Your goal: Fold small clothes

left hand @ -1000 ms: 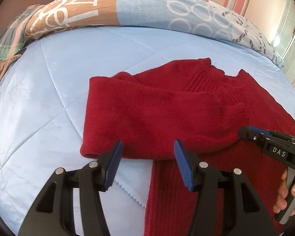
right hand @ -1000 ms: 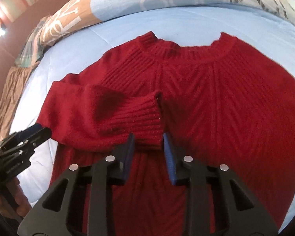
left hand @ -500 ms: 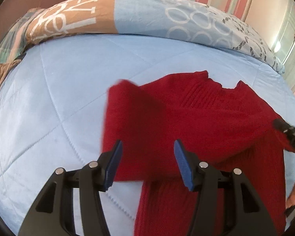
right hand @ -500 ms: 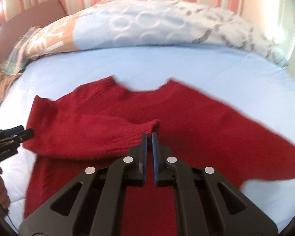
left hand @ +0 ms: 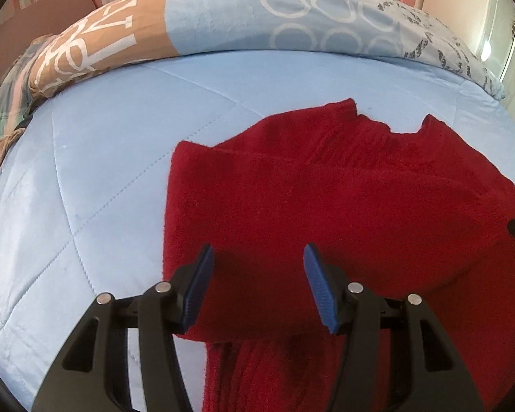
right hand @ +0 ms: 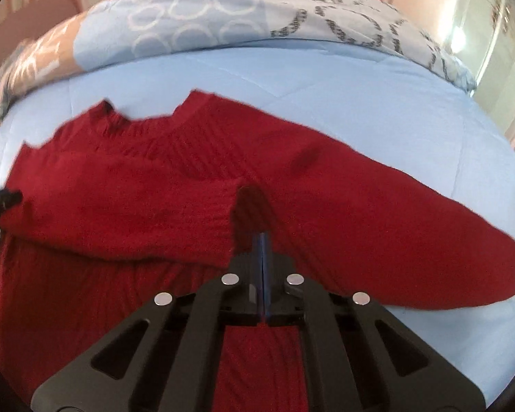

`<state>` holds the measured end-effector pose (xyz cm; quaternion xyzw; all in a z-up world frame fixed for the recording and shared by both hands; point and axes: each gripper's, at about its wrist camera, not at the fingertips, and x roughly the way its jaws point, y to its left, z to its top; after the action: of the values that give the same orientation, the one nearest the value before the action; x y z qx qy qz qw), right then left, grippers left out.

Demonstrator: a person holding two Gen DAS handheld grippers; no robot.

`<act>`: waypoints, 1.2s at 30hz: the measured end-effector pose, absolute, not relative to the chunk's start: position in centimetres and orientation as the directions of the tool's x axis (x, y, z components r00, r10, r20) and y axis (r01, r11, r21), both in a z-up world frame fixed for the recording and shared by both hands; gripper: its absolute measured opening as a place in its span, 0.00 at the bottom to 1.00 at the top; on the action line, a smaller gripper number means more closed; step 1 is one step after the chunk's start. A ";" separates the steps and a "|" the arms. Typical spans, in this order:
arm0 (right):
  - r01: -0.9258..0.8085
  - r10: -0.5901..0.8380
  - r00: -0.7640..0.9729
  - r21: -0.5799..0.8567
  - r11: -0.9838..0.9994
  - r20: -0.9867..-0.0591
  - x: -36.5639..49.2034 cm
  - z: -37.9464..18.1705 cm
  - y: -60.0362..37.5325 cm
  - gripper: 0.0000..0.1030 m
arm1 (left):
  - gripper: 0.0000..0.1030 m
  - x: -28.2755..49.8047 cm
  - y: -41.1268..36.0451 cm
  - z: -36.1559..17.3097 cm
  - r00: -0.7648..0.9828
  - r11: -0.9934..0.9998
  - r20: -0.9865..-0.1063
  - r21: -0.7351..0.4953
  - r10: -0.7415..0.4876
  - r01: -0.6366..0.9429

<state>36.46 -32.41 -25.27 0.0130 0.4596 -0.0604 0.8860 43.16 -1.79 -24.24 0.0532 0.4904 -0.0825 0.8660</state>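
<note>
on the blue bed (left hand: 113, 158) the red sweater (left hand: 360, 199) lies crosswise; left sleeve folded over its chest. right tongs (right hand: 262, 240), pressed together and empty, sit nearest the outstretched sleeve (right hand: 429, 226); left tongs (left hand: 257, 267) gape.

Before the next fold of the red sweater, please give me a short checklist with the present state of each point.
1. Left sleeve folded across the sweater body: ok.
2. Right sleeve folded in: not ok, it lies spread out on the bed.
3. Left gripper open and free of cloth: ok.
4. Right gripper open for a grasp: not ok, jaws shut.
5. Right gripper free of cloth: cannot tell.
6. Sweater lies fully on the bed: cannot tell, hem out of view.
</note>
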 end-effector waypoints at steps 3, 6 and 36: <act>0.115 -0.039 0.574 0.033 0.993 -0.818 37.3 -24.2 -33.4 0.01 | 0.54 43.1 -1.7 -23.9 0.510 0.982 -0.856 0.008 -0.091 0.189; 0.104 0.046 0.582 0.131 0.986 -0.812 38.1 -23.5 -33.7 0.06 | 0.54 42.7 -1.4 -23.1 0.529 0.983 -0.845 0.017 -0.084 0.182; 0.127 -0.109 0.569 -0.044 0.991 -0.815 43.2 -26.4 -34.2 0.04 | 0.54 44.3 0.8 -22.5 0.546 0.989 -0.837 0.053 -0.031 0.138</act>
<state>43.17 -34.17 -26.36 0.0097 0.4594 -0.0665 0.8857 44.31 0.83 -22.51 0.0564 0.4738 -0.0482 0.8775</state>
